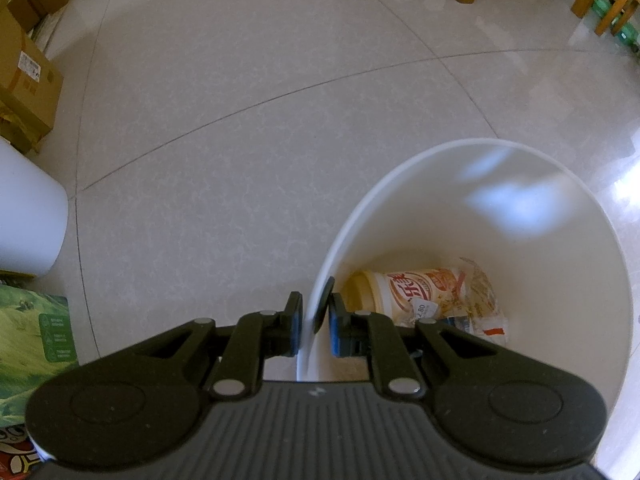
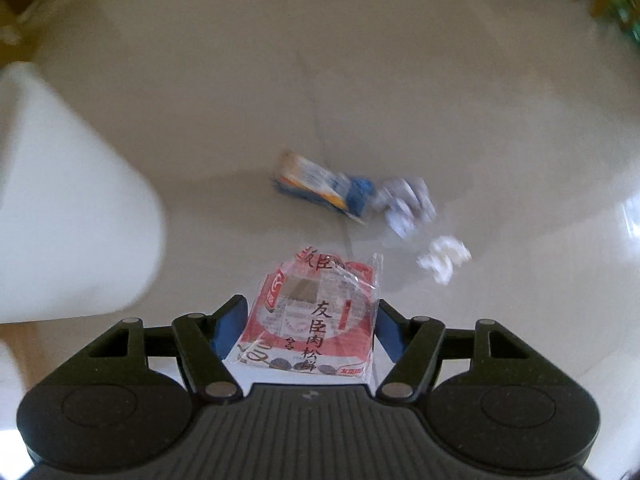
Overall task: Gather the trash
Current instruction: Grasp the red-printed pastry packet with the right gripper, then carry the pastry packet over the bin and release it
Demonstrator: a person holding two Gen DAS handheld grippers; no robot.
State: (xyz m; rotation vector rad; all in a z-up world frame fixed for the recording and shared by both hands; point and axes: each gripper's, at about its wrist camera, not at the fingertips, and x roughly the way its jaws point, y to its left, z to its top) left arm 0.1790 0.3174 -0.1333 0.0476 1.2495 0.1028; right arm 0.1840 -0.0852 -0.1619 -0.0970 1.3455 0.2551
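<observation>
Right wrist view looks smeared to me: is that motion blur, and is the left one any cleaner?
Right wrist view: the floor litter, the blue and orange packet and the crumpled white paper, is streaked by motion blur, while the red and white wrapper between the right gripper fingers reads sharp. Left wrist view: crisp, with glare on the floor tiles at right and a light patch inside the white bin.

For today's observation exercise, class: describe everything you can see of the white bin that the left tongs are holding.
The white bin is a round, smooth, plastic-looking container, open at the top and seen from above. It is over a pale tiled floor. The left tongs are shut on its near rim, one finger outside and one inside. At the bottom lie a beige drink cup on its side and crumpled wrappers.
</observation>
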